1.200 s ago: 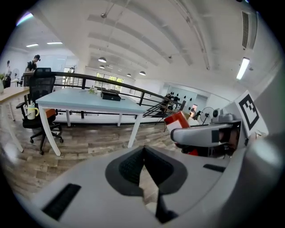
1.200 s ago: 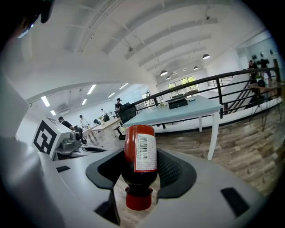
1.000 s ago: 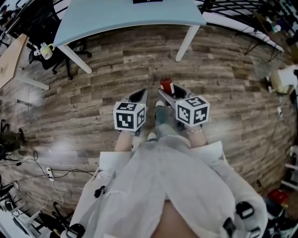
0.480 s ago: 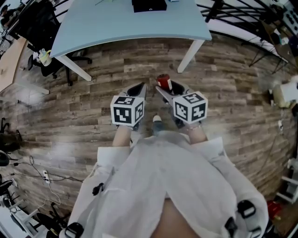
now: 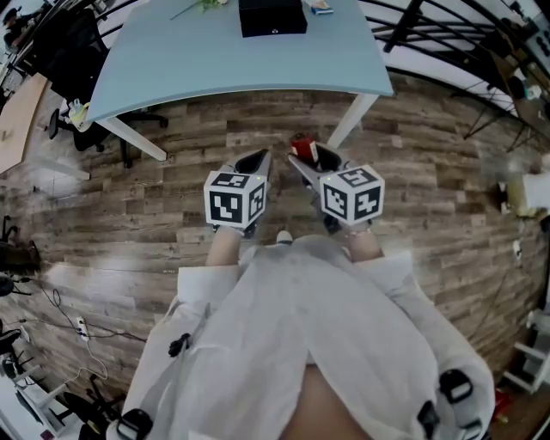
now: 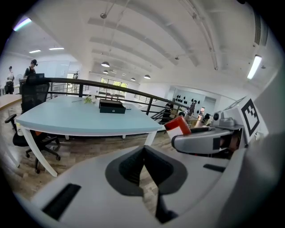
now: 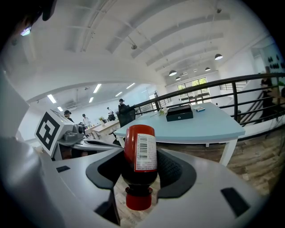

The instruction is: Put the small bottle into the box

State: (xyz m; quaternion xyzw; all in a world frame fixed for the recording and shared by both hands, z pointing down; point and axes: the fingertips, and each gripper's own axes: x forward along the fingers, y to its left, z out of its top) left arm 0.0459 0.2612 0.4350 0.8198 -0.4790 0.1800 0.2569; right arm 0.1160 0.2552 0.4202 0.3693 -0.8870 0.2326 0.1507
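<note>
— Closing on the worktop (image 5: 232, 60), we now have the whole black box (image 5: 271, 15) in the head view. A second ago only a sliver of it showed at the top.

— What does that mean for the task?

— We judge this to be the carry, not the placing. The small bottle (image 7: 140, 153) is clamped in our right hand-held gripper (image 7: 141, 171), with a pad pressed on either side of its body, its red cap toward us and its label up. It hangs over the floor (image 5: 172, 180), short of the worktop's near edge.

— And the left hand-held gripper (image 6: 143, 167)?

— Its jaws are drawn together with nothing between them. It rides just beside the right one.

— Where does the box sit?

— At the far edge, right of the middle. A green sprig (image 5: 202, 5) lies to its left and a small flat thing (image 5: 320, 7) is just beside it, toward the far right corner. The lid looks down, so we expect the free left gripper will have to lift it.

— How much room do we have?

— Plenty. The worktop is bare from the near edge up to the box. The white leg (image 5: 348, 131) under the near right corner stands just ahead of the bottle, so we would bring the bottle up over the edge, left of that corner. The railing (image 5: 412, 17) runs beyond the far edge, and a chair (image 5: 69, 43) stands off the left side. Both are well apart from our path.
</note>
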